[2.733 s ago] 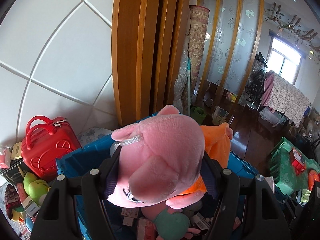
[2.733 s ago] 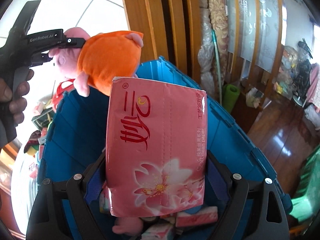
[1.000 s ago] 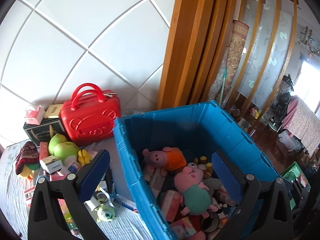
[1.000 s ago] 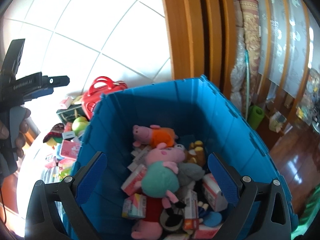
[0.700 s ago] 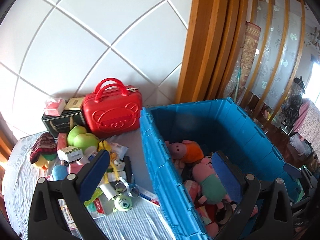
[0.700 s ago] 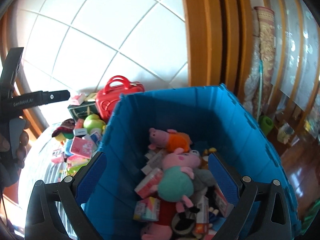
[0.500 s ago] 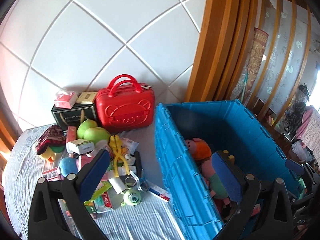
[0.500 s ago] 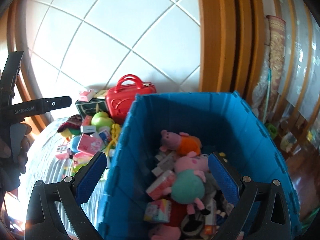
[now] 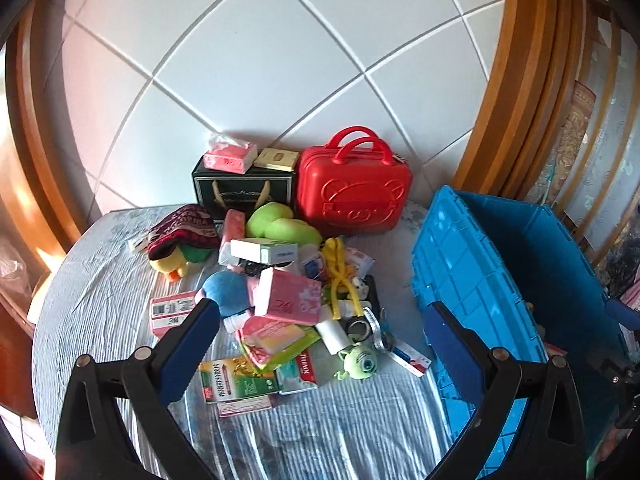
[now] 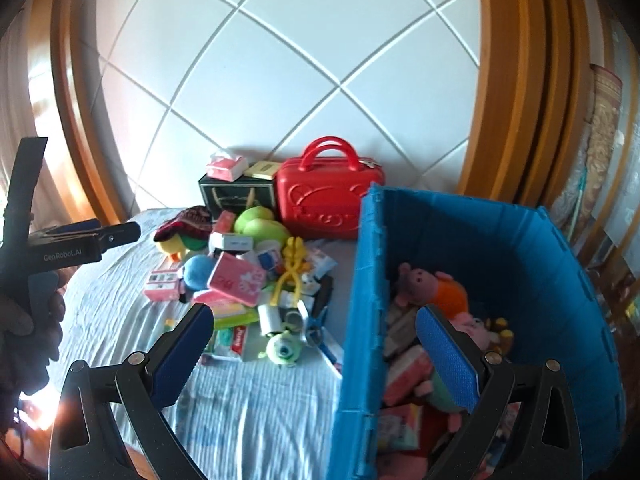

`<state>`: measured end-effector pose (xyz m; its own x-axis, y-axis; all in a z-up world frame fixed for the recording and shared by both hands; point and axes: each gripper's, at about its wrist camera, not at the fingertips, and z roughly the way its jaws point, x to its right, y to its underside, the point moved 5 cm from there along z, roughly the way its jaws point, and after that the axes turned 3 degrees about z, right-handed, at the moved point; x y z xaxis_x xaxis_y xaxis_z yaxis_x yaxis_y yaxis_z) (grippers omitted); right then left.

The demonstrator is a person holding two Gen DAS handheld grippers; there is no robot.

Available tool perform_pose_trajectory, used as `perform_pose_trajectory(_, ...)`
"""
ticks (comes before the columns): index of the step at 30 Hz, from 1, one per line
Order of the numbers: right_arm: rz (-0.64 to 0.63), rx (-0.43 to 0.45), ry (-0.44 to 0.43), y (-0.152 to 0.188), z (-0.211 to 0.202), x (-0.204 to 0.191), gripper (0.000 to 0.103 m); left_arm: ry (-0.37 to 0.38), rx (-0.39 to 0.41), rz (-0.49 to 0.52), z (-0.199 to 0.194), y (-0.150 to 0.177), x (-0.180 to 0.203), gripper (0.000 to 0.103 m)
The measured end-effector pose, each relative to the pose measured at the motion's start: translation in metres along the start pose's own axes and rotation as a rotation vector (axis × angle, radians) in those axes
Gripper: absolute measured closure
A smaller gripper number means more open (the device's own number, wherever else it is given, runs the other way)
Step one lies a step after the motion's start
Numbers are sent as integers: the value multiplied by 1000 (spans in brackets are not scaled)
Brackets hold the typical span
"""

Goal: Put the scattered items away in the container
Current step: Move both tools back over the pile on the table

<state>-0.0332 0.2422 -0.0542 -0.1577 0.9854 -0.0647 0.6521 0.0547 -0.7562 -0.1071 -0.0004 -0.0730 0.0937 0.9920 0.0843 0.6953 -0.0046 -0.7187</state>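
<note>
A blue plastic crate [image 9: 460, 264] [image 10: 368, 280] stands at the right of a table. It holds the pink and orange pig plush [image 10: 432, 282], other plush toys and pink packs. A heap of scattered items lies left of it: a pink tissue pack [image 9: 290, 296] [image 10: 236, 280], a green one-eyed plush [image 9: 360, 364] [image 10: 284, 346], a yellow toy [image 9: 340, 276], boxes and a blue ball [image 9: 226, 294]. My left gripper [image 9: 316, 344] is open and empty above the heap. My right gripper [image 10: 316, 344] is open and empty over the crate's left wall.
A red carry case [image 9: 352, 192] and a dark gift bag [image 9: 244, 196] stand against the tiled wall behind the heap. A striped cloth [image 9: 320, 432] covers the table. Wooden frames rise at both sides. The left gripper also shows at the left of the right wrist view [image 10: 72, 240].
Both grippers let go of the pig plush and the pink tissue pack into the crate, opened, and swung left from over the crate toward the heap on the table.
</note>
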Motion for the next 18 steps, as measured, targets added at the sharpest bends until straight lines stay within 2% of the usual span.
perform_pose_trajectory(8, -38, -47, -22, 8, 29, -51, 0, -68, -50, -61, 5, 34, -79, 0)
perform_pose_trajectory(18, -65, -81, -39, 17, 58, -88, 0, -94, -114, -78, 17, 73, -126, 0)
